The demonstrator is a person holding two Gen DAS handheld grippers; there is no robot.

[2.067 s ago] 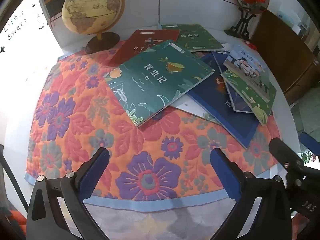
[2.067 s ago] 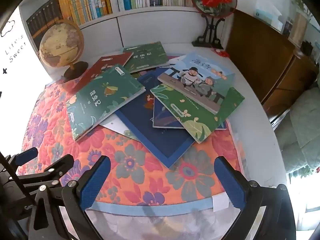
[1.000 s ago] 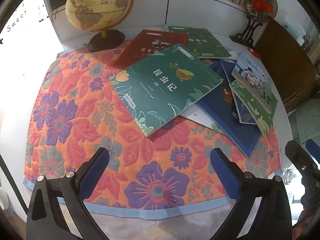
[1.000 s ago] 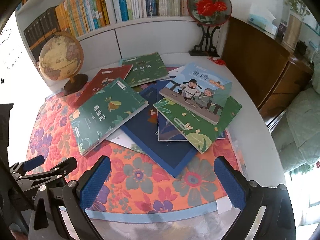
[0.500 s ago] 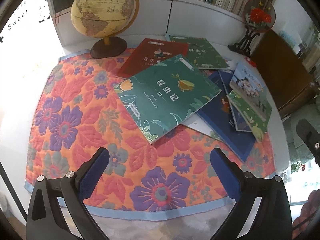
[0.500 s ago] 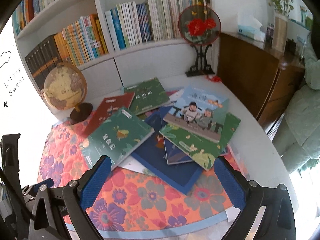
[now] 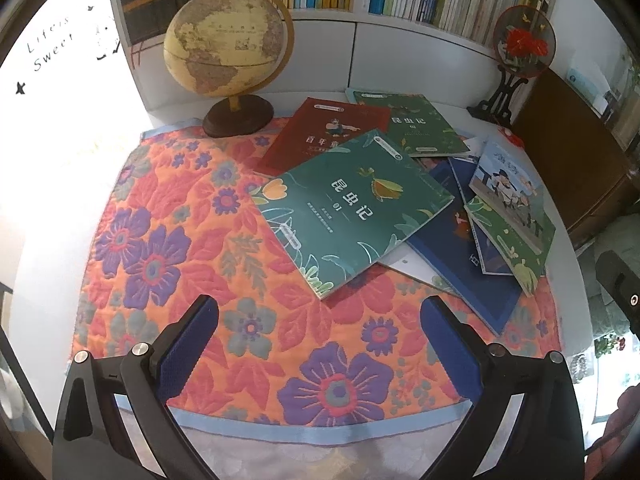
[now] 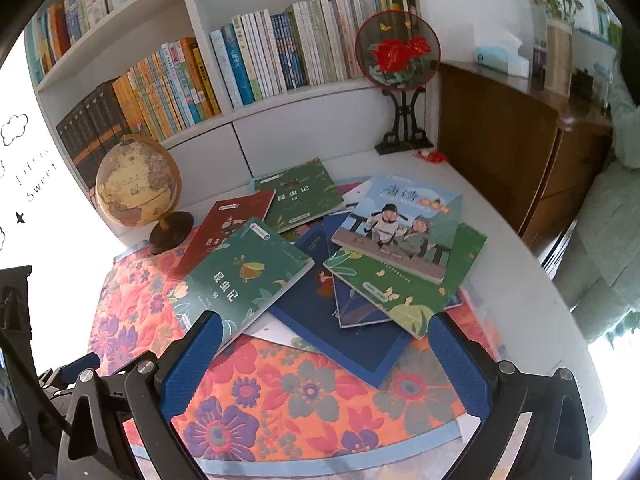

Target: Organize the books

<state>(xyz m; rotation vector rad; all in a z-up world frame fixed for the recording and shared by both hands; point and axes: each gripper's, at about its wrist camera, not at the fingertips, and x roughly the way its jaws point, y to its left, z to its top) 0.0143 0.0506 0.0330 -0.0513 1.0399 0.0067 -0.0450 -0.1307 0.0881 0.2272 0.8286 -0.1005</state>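
Observation:
Several thin books lie scattered on a floral cloth (image 7: 160, 240) on a white table. A teal book (image 7: 352, 208) lies nearest, over a red book (image 7: 324, 136) and a dark blue book (image 7: 468, 272). A second green book (image 7: 420, 124) lies farther back. A light blue book with two figures (image 8: 400, 224) rests on a leafy green book (image 8: 400, 292). My left gripper (image 7: 320, 344) is open and empty, above the cloth's near edge. My right gripper (image 8: 320, 360) is open and empty, before the pile. The left gripper's body (image 8: 60, 380) shows at the lower left in the right wrist view.
A globe (image 7: 228, 48) stands at the back left of the table. A round red-flower fan on a black stand (image 8: 400, 80) is at the back right. Bookshelves (image 8: 240, 64) full of upright books line the wall. A brown cabinet (image 8: 520, 152) is at the right.
Both grippers have risen and tilted up, so the shelves come into view and the books look farther off. Nothing on the table has moved.

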